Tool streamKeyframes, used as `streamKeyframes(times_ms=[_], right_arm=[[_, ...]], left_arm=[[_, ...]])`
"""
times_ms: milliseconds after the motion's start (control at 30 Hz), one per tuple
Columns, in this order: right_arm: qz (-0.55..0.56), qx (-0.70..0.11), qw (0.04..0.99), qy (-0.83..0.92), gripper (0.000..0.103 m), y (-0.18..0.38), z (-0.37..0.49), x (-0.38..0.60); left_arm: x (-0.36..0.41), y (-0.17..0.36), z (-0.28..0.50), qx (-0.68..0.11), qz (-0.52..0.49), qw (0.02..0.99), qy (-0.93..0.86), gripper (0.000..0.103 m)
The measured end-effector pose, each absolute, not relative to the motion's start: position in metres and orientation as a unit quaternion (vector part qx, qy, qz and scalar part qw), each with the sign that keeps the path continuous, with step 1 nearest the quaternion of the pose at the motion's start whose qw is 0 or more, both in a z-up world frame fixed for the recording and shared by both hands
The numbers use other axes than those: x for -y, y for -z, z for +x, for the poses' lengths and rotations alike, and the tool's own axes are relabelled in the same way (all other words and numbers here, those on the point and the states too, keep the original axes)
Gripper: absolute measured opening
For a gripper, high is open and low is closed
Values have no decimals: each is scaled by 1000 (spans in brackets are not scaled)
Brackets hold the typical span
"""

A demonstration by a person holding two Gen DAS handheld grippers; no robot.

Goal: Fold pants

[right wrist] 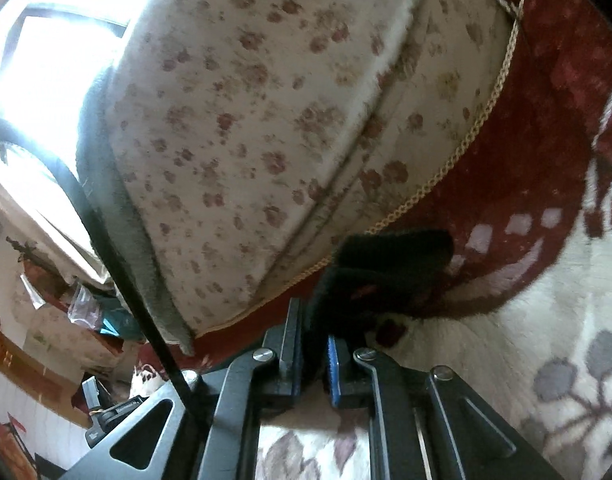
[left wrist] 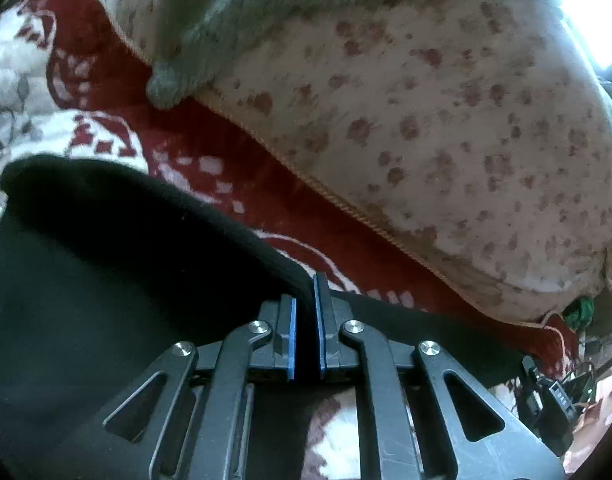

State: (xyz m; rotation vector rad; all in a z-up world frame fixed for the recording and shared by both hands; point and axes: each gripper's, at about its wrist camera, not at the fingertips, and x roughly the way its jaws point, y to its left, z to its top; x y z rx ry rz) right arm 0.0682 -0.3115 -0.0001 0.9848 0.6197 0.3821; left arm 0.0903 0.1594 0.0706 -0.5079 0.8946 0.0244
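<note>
Left wrist view: the left gripper (left wrist: 305,312) pinches the black pants' (left wrist: 106,264) edge over the near patterned rug (left wrist: 210,148). The right gripper (right wrist: 314,344) clamps another bunched edge; uneven lifting could pull the thin hold free.

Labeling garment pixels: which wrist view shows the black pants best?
Left wrist view. The pants fill its lower left as a broad black sheet, edge pinched in the left tool. The right wrist view shows only a small bunched black end, clamped in the right tool above the rug.
</note>
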Motion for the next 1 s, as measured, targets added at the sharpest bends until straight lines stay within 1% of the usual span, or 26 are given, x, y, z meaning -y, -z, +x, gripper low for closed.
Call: streamKeyframes(times_ms=[233,333,367,433,467,500,700,767,800,833,867,900,1000], right_arm=[[455,-265,832,-175,8,-25,30,329],[462,-287,819,-185,9,-21,25,327],[461,-297,817,-179,11,-18,22,324],[458,-317,809,-188,23,-12,21,318],[460,-339,799,-189,40,-5,23,313],[461,-355,793,-182,49,2,25,310],[476,-404,768,-144,49,37,49,299],[486,-399,765,-142,46,44,63,296],[492,-392,765,-141,42,45,68,297],[497,-384,765,-141,35,46,75,296],[499,-379,767,-140,15,48,81,296],[505,-376,764,-142,5,50,84,297],[529,-341,761,-158,5,47,77,304]], left_arm=[[-156,-100,54,-404,-229,886,0,6],[-156,-101,47,-407,-230,884,-2,6],[-156,-101,45,-408,-231,883,-2,6],[-154,-102,42,-407,-229,884,-3,6],[-154,-102,41,-407,-228,884,-3,6],[-154,-102,41,-407,-228,884,-3,6],[-154,-102,40,-407,-226,885,-3,6],[-154,-102,40,-409,-227,884,-5,6],[-154,-102,40,-411,-227,883,-6,6],[-154,-103,40,-411,-226,883,-7,6],[-154,-103,40,-412,-226,883,-8,6],[-154,-103,40,-411,-225,883,-8,6],[-155,-105,39,-410,-224,884,-7,6]])
